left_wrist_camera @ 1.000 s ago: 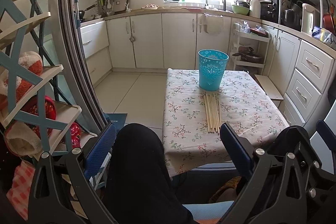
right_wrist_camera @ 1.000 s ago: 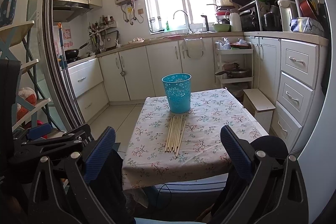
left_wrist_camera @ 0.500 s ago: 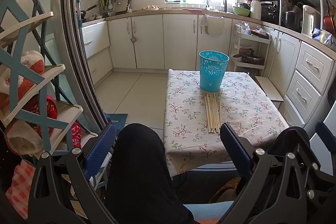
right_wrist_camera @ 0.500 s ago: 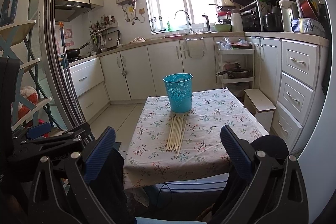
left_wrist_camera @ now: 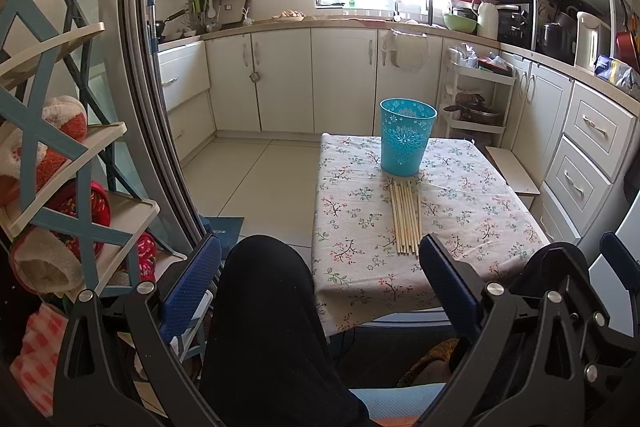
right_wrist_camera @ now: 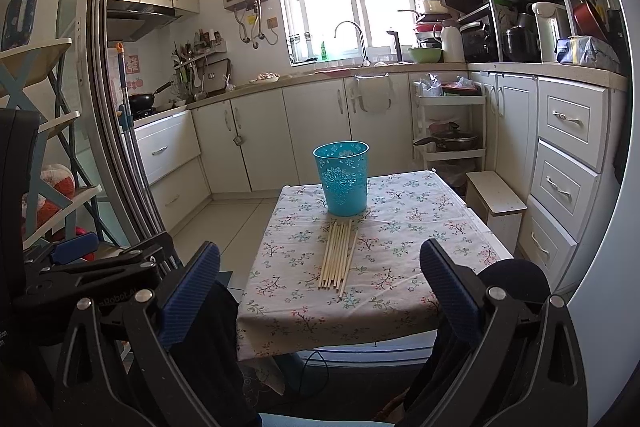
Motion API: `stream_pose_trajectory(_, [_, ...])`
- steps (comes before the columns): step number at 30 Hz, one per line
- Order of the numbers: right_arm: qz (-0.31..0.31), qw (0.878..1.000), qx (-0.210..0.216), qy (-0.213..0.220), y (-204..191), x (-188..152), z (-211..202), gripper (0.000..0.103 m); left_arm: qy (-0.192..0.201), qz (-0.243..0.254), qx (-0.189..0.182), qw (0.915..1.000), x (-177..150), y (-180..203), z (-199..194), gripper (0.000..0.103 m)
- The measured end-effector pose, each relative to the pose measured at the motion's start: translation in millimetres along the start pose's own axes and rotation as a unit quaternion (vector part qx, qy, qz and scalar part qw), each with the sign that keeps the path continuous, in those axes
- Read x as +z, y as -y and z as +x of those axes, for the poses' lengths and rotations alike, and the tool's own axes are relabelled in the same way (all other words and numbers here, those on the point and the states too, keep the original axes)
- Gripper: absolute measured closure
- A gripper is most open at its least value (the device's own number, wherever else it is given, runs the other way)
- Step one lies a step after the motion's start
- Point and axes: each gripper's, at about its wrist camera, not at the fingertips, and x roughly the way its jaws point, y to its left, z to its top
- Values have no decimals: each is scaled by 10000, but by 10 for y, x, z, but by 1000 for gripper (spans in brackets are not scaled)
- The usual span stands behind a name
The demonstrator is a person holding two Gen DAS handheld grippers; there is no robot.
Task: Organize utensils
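Your chopsticks (left_wrist_camera: 406, 221) (right_wrist_camera: 339, 255) are pale, thin wooden sticks lying side by side in a loose bundle at the centre of both frames, their far ends just short of the upright turquoise bin (left_wrist_camera: 406, 137) (right_wrist_camera: 344, 179) with its embossed flower pattern. Both rest on a table (left_wrist_camera: 472, 211) (right_wrist_camera: 420, 239) under a floral cloth, in a kitchen of cream cabinets with a bright window at top centre. Your left gripper (left_wrist_camera: 316, 279) and right gripper (right_wrist_camera: 320, 279) are both spread wide and empty, low in frame, short of the table.
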Motion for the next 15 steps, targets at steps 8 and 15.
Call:
stream_pose_trajectory(8, [2, 10000, -1, 0, -5, -3, 1, 7, 6, -1, 5, 10000, -1, -2, -3, 8])
stream_pose_trajectory(15, [-18, 10000, 28, 10, -71, -14, -19, 7, 14, -8, 12, 10000, 6, -7, -11, 8])
